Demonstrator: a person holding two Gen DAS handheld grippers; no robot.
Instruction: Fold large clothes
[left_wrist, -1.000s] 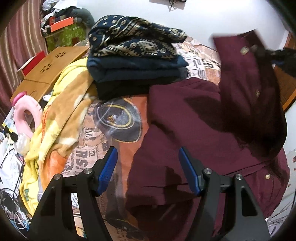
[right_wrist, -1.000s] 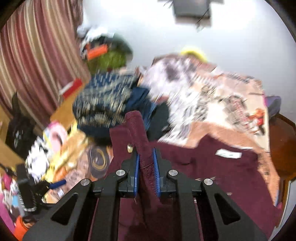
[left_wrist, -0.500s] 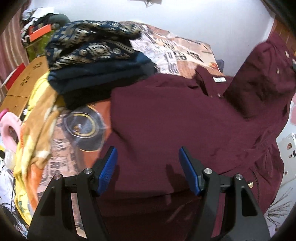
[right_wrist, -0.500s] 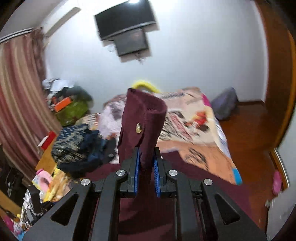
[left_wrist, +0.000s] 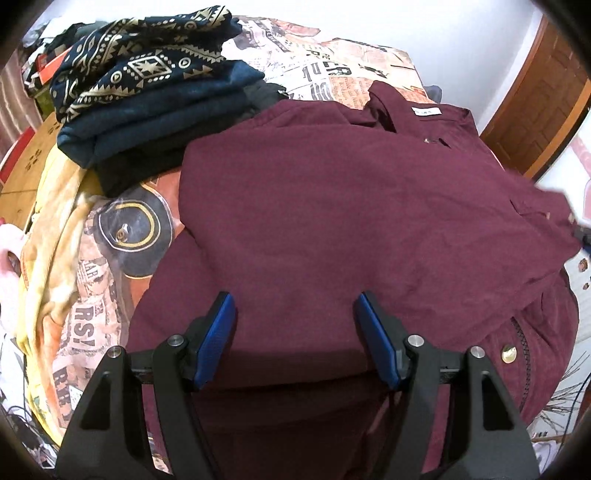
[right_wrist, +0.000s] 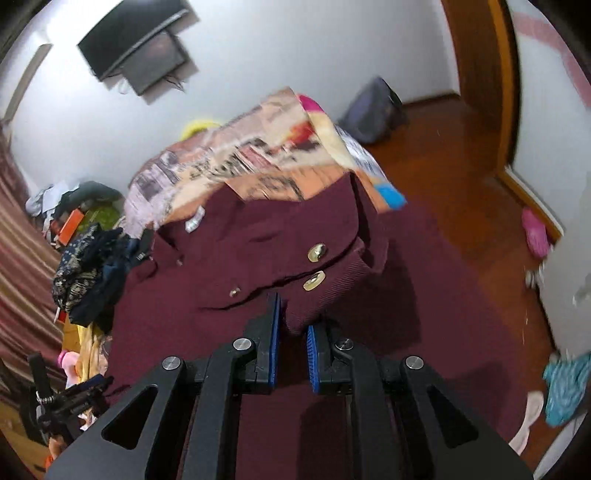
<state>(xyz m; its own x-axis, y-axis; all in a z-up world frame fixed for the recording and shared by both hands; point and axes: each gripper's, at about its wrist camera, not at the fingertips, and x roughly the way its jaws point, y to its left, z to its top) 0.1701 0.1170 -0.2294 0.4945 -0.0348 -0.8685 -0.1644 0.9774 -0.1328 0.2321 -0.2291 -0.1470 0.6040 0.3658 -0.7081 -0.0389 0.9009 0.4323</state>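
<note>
A large maroon jacket (left_wrist: 332, 206) with gold buttons lies spread on the bed, its collar and white label at the far end. My left gripper (left_wrist: 297, 332) is open and empty, hovering just above the jacket's near part. In the right wrist view the jacket (right_wrist: 258, 243) lies over the bed's right side. My right gripper (right_wrist: 293, 325) has its jaws slightly parted with the jacket's ribbed cuff (right_wrist: 321, 295) between them; the pads barely touch it.
A stack of folded dark blue and patterned clothes (left_wrist: 155, 96) sits at the far left of the bed. A yellow-orange blanket (left_wrist: 55, 240) lies along the left edge. The printed bedspread (left_wrist: 332, 62) shows beyond. The wooden floor (right_wrist: 461, 206) lies to the right.
My right gripper swung the lifted sleeve from high in the air down to the right onto the jacket, and its jaws have eased apart. The left gripper stayed open and moved right over the jacket.
</note>
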